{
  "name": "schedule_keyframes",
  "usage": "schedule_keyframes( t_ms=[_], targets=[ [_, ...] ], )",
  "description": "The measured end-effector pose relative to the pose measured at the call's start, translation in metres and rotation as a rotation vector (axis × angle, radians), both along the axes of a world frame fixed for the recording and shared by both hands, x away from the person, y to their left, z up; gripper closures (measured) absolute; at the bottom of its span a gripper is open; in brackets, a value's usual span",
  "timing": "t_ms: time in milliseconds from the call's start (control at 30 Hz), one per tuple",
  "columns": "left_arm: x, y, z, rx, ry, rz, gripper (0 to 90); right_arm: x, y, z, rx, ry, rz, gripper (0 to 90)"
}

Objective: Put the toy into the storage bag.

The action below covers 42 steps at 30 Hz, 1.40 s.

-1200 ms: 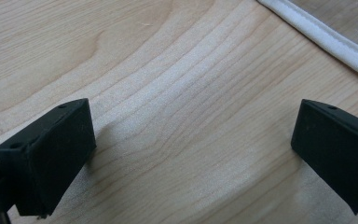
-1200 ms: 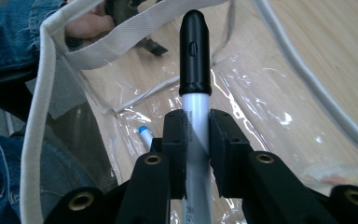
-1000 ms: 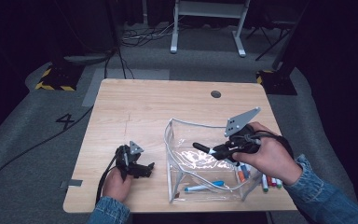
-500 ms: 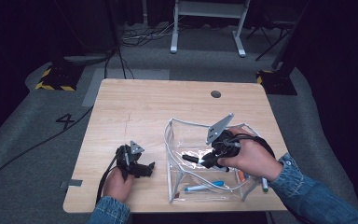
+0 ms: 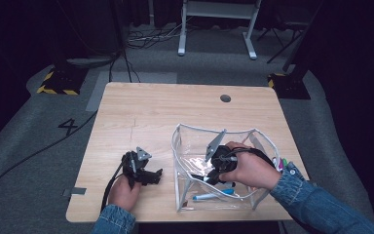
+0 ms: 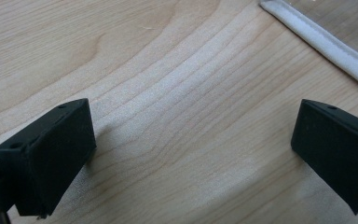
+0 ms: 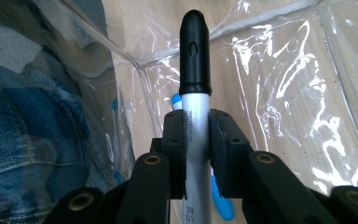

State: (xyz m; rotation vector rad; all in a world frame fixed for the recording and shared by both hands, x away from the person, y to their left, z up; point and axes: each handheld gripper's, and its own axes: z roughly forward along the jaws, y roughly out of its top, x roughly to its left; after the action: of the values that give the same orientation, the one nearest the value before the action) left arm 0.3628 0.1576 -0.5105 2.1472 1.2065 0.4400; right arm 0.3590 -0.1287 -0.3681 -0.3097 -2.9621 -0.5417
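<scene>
right fingers (image 7: 220,140) pinch black-capped marker (image 7: 195,56) inside clear pouch (image 5: 185,141), surface's near-right corner | left fingers (image 6: 46,154) spread, idle | risk: marker snags flimsy pouch wall, tipping it

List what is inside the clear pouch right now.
Inside the clear pouch: a blue-capped marker on its bottom, and the right hand-held gripper clamping a black-capped marker. The hand covers anything beneath it.

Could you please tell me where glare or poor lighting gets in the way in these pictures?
Right gripper view: white glare streaks the clear pouch, while the black-capped marker in the right hand-held gripper stays sharp. High view: the table is evenly lit and the room behind is nearly black. Left gripper view: soft shadow under the black jaws, woodgrain slightly blurred.
</scene>
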Motion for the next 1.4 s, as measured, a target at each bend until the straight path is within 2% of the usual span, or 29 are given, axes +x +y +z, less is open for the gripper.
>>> schedule_keyframes(
  t_ms=[200,567,733,767,867,967,1033,1133,1167,1200,1233,1267,1400],
  targets=[
    [0.0,0.0,0.0,0.002,0.002,0.0,0.0,0.001,0.001,-0.013,-0.052,0.016,0.004,77.4],
    [0.0,0.0,0.0,0.002,0.002,0.0,0.0,-0.001,0.002,-0.025,-0.134,0.059,0.023,77.3],
    [0.0,0.0,0.0,0.001,0.001,0.0,0.0,-0.001,0.002,-0.029,-0.136,0.068,0.044,77.1],
    [0.0,0.0,0.0,0.002,0.002,0.0,0.0,-0.001,0.003,-0.03,-0.152,0.08,0.055,75.5],
    [0.0,0.0,0.0,0.002,0.002,0.0,0.0,-0.002,0.003,-0.031,-0.149,0.096,0.061,70.5],
    [0.0,-0.001,0.0,0.0,0.002,0.001,0.0,-0.001,0.003,-0.03,-0.128,0.076,0.057,65.2],
    [0.0,0.0,0.0,0.002,0.002,0.0,0.0,0.0,0.002,-0.026,-0.102,0.064,0.026,60.3],
    [0.0,0.0,0.0,0.002,0.002,0.0,0.0,0.003,0.0,-0.016,-0.029,0.01,-0.024,54.1],
    [0.0,0.0,0.0,0.002,0.002,0.0,0.0,0.004,-0.002,-0.006,0.011,-0.024,-0.052,53.1],
    [0.0,0.0,0.0,0.002,0.002,0.0,0.0,0.004,-0.002,-0.006,0.011,-0.024,-0.052,53.1],
    [0.0,-0.001,0.0,0.0,0.002,0.001,0.0,0.005,-0.005,0.003,0.069,-0.068,-0.082,51.0],
    [0.0,0.0,0.0,0.002,0.002,0.0,0.0,0.005,-0.005,0.003,0.069,-0.068,-0.082,51.0],
    [0.0,-0.001,0.0,0.0,0.002,0.001,0.0,0.006,-0.014,0.023,0.186,-0.133,-0.133,45.9]
  ],
)
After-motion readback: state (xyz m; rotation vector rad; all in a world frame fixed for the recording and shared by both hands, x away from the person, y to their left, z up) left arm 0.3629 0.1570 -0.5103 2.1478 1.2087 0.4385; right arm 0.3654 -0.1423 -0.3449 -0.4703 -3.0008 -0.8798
